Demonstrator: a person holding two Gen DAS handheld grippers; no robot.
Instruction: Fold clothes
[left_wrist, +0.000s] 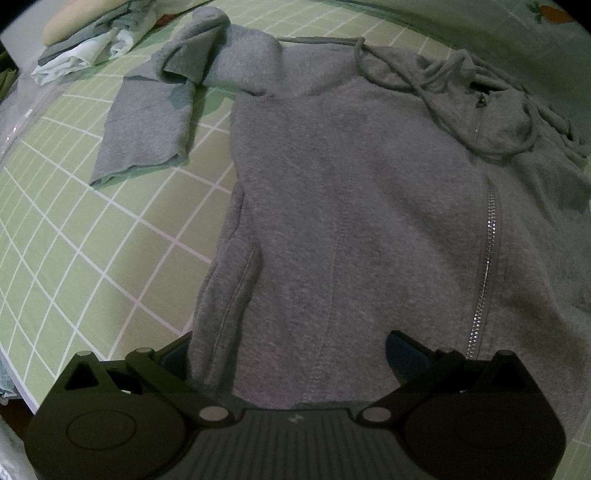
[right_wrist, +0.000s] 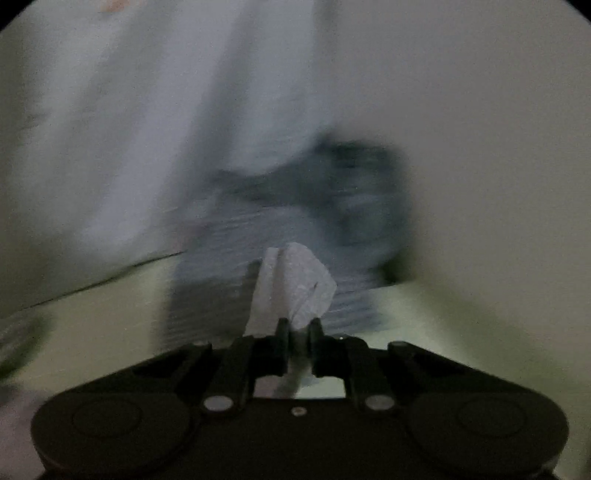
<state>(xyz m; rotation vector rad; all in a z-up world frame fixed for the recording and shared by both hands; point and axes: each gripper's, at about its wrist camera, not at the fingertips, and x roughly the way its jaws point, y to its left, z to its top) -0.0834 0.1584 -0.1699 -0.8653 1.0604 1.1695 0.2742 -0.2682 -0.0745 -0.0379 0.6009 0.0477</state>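
The grey hoodie (left_wrist: 351, 206) lies flat on the green checked bed (left_wrist: 74, 240), its long side running straight away from the left gripper (left_wrist: 288, 354), whose jaws stand wide apart over its hem. The right gripper (right_wrist: 299, 328) pinches a pale cloth (right_wrist: 295, 284).

We list the grey hoodie (left_wrist: 351, 206) as cut off at the right edge, its hem hidden beneath the left gripper (left_wrist: 288, 354); the folded pile (left_wrist: 92, 48) is clipped at the corner. We cannot identify the blurred backdrop behind the right gripper (right_wrist: 299, 326); its pinched pale scrap (right_wrist: 295, 284) stays unidentified.
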